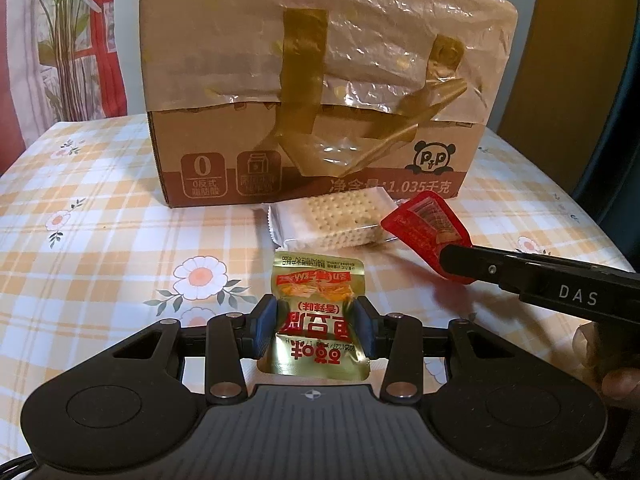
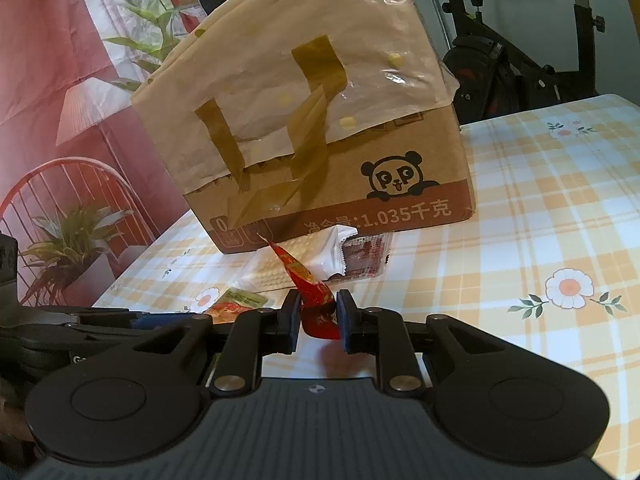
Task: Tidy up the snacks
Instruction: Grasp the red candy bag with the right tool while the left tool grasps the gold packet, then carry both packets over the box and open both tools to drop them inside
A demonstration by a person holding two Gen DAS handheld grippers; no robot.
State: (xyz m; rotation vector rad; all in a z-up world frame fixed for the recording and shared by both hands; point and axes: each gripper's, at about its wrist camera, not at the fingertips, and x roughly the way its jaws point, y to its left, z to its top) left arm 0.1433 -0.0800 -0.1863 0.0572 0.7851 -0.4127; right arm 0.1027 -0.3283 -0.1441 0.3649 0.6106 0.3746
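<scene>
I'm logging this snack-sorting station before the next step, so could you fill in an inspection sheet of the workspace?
Surface: table under a plaid, flower-printed cloth.
Job's things: gold snack packet between the left gripper's pads; red snack packet pinched by the right gripper; wrapped cracker pack lying in front of the cardboard box, with a dark red packet beside it.
Clutter: loose plastic film and brown tape on the box.
Grippers: left gripper shut on the gold packet; right gripper shut on the red packet.
Cables: dark cable at the left wrist view's lower corner.
Surroundings: plant-printed curtain, exercise bike.
</scene>
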